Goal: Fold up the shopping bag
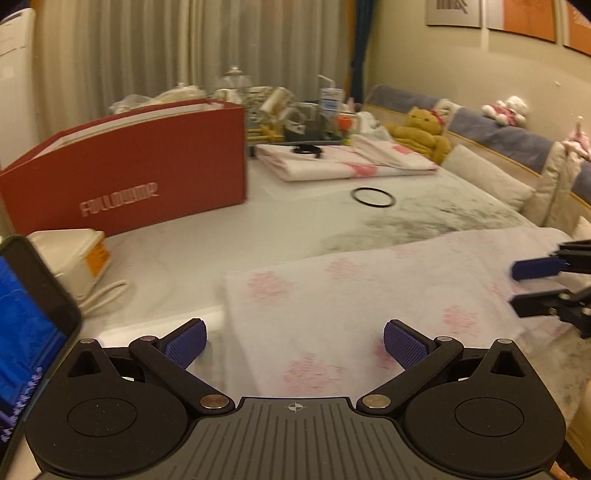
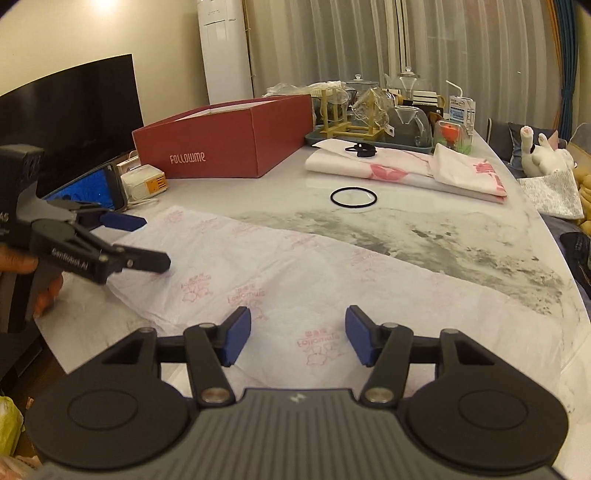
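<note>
The bag point(image 2: 295, 273) lies flat on the surface point(image 2: 424, 236) for folding; left tongs point(image 1: 294, 345) and right tongs point(image 2: 298, 338) both released above it.

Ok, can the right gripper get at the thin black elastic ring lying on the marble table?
Probably yes: the right gripper is open over the white pink-printed bag, and only bare table lies before the ring.

Home living room. Sofa point(image 1: 491, 133) with cushions and a teddy bear point(image 1: 421, 133) along one wall; sheer curtains point(image 2: 369, 44) behind; dark television point(image 2: 70, 122); framed prints point(image 1: 517, 16); marble-patterned surface point(image 2: 424, 236) holding glass teaware point(image 2: 376, 107) and a red gift box point(image 2: 229, 140).
</note>
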{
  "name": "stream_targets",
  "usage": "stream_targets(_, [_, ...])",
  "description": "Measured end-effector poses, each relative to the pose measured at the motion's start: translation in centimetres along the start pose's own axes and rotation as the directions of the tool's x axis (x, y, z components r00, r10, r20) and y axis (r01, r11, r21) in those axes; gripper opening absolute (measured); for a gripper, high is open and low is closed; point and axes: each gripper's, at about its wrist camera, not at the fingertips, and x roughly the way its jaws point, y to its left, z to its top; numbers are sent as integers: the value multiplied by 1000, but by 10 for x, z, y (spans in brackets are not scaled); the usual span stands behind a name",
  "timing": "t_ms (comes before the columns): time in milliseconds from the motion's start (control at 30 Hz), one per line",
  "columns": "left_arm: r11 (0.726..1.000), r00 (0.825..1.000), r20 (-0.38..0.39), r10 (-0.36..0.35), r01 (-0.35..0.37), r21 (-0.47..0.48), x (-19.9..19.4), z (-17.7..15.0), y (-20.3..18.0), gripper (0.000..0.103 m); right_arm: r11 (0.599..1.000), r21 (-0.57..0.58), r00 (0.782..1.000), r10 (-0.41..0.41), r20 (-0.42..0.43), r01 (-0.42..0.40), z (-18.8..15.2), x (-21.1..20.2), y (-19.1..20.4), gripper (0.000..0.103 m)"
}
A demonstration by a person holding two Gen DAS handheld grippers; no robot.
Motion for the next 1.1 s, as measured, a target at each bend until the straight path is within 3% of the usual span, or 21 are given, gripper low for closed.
stream_targets(67, [996,998,30,-48,50,-74,-7,-1,8,103,1000,7,1000,2,3,-2,0,-1,-1,59])
stream_targets(133, [973,990,86,-116,130,-190,-19,-4,22,103,1000,18,1000,3,6,-3,-1,-3,-2,59])
stream_targets(267, [926,982,150,-114,160,-343,-37,-15,55,102,999,48,1000,15,12,-15,-2,-6,-7,59])
stream_targets(300, [913,978,163,-133,185,-363,-40,-18,62,93,998,52,1000,17,13,-18,-3,-7,-8,59])
stream_targets(333, [910,976,161,-144,195,-366,-40,-19,65,72,998,56,1000,20,15,-20,-3,-7,-8,59])
stream_targets(400, [930,983,128,-129,165,-329,-36,-20,60,49,998,62,1000,21,19,-22,-3,-8,-10,59])
stream_targets(433, [940,986,113,-126,155,-304,-33,-20,56,46,998,65,1000,20,21,-21,-3,-8,-11,59])
stream_targets(600, [955,968,163,-192,223,-195,-32,-1,20,46,998,59,1000,14,20,-15,-3,-8,-10,59])
stream_targets(700, [969,968,103,-229,237,-77,-16,13,-16,46,999,35,1000,6,15,-7,-4,-7,-7,60])
stream_targets(800, [987,988,14,-153,152,53,9,16,-44,46,998,54,1000,13,18,-14,-2,-8,-8,60])
stream_targets(900, [989,992,-9,-127,127,78,18,19,-49,47,997,76,999,6,45,-10,-1,-14,-13,61])
stream_targets(1100, [997,999,-5,-53,53,63,12,16,-34,47,994,55,995,-98,12,97,-7,-14,-30,62])
